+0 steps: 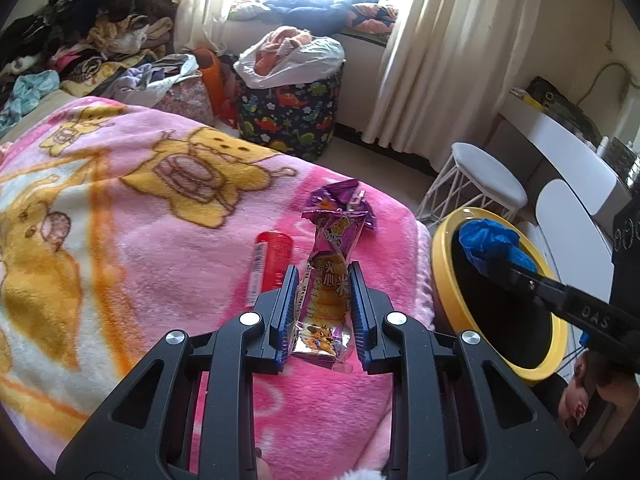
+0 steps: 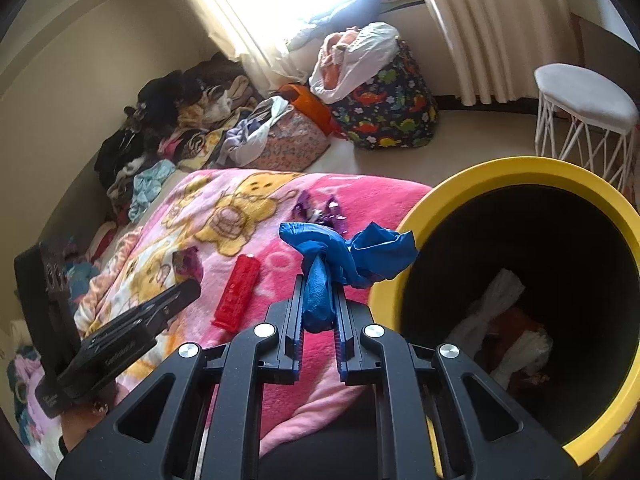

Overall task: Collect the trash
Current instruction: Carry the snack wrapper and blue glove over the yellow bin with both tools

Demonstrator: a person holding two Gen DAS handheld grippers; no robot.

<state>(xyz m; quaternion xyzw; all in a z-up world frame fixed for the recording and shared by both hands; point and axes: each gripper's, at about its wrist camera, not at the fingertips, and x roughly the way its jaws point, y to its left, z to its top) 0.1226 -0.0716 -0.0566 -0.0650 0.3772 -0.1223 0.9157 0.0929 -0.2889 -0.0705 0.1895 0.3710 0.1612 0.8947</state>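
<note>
My left gripper [image 1: 323,276] is shut on a purple snack wrapper [image 1: 329,280], held above the pink blanket [image 1: 140,208]. My right gripper [image 2: 319,280] is shut on a crumpled blue glove [image 2: 348,252], just left of the yellow-rimmed bin [image 2: 472,184]. In the left wrist view the blue glove [image 1: 492,246] hangs over the mouth of the yellow-rimmed bin [image 1: 440,264]. A red wrapper [image 1: 269,264] and another purple wrapper [image 1: 340,196] lie on the blanket. The right wrist view shows the red wrapper [image 2: 237,294] too. White and orange trash lies inside the bin.
A white wire stool [image 2: 584,108] stands behind the bin. A dinosaur-print bag [image 1: 292,116] and piles of clothes [image 1: 92,40] sit at the far side near the curtains. A white desk [image 1: 560,148] is at the right.
</note>
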